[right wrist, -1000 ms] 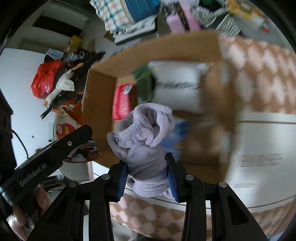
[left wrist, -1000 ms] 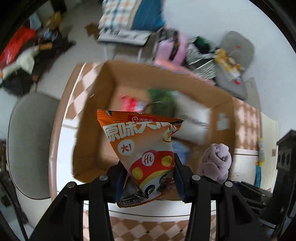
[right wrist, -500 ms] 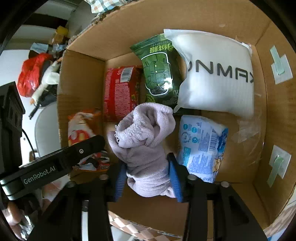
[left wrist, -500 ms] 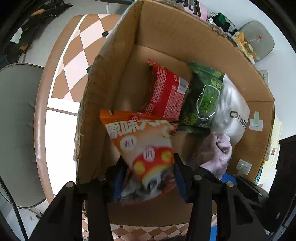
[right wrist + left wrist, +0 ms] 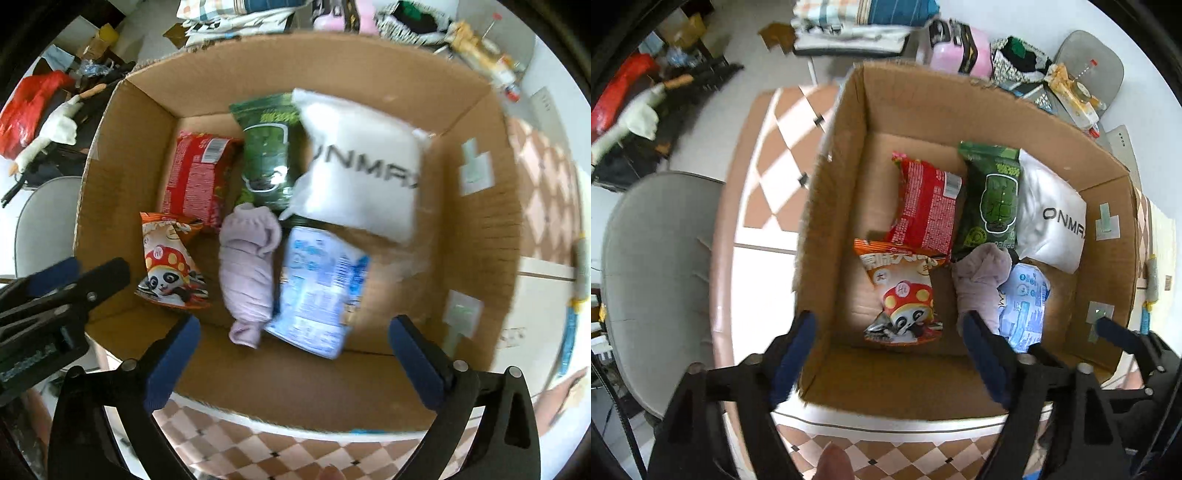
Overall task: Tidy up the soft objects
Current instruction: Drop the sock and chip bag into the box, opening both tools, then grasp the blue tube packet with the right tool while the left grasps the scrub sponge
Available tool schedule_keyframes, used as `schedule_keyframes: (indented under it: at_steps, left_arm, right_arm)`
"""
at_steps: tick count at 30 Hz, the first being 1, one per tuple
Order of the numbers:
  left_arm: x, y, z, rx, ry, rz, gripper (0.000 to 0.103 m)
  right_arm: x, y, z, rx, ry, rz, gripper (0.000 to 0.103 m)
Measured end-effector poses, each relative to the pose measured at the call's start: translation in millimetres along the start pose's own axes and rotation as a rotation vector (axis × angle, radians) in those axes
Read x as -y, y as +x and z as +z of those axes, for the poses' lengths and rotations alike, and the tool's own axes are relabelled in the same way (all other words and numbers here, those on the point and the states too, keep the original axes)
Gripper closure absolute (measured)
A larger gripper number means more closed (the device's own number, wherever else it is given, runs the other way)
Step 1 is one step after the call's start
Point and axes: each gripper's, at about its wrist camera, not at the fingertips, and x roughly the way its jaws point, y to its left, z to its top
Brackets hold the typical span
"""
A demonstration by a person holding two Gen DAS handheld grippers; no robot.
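Note:
An orange snack bag (image 5: 903, 293) (image 5: 166, 266) lies on the floor of the cardboard box (image 5: 923, 376) (image 5: 110, 206). Beside it lies a rolled lilac sock (image 5: 979, 280) (image 5: 249, 266). My left gripper (image 5: 888, 328) hangs over the box's near left side, jaws opening wide, nothing between them. My right gripper (image 5: 295, 332) hangs over the box's near wall, its jaws opening too and free of the sock. Also in the box are a red packet (image 5: 925, 206) (image 5: 197, 173), a green packet (image 5: 991, 197) (image 5: 269, 151), a white pouch (image 5: 1051, 218) (image 5: 362, 170) and a blue packet (image 5: 1027, 299) (image 5: 317, 291).
The box stands on a checkered table (image 5: 768, 155) (image 5: 543, 177). A grey chair (image 5: 653, 266) is at the left. Clutter of clothes and bags (image 5: 964, 40) lies behind the box on the floor. A person's fingertip (image 5: 833, 461) shows at the bottom edge.
Both grippers opened over the box. The orange snack bag dropped from the left one and the lilac sock from the right; both now lie on the box floor.

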Motion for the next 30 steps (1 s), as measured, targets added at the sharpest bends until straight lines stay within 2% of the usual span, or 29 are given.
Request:
schedule_keyframes:
  at_steps: [2, 7, 15, 23, 30]
  left_arm:
    - [1.8, -12.6, -8.3, 0.042, 0.007, 0.029, 0.01]
    - [11.8, -39.0, -32.5, 0.134, 0.01, 0.03, 0.005]
    - [24.2, -96.8, -74.4, 0.288, 0.026, 0.045, 0.005]
    - [33.8, -138.8, -108.6, 0.377, 0.036, 0.04, 0.005]
    - [42.4, -164.0, -125.6, 0.433, 0.053, 0.064, 0.002]
  right_arm:
    - [1.2, -6.6, -9.1, 0.028, 0.002, -0.025, 0.0]
    - [14.1, -29.2, -32.3, 0.092, 0.013, -0.07, 0.0]
    - [48.6, -117.5, -79.3, 0.235, 0.031, -0.072, 0.0]
    - [51.5, -171.8, -125.8, 0.343, 0.003, -0.078, 0.0]
    - [56.2, -199.4, -148.2, 0.397, 0.014, -0.042, 0.0]
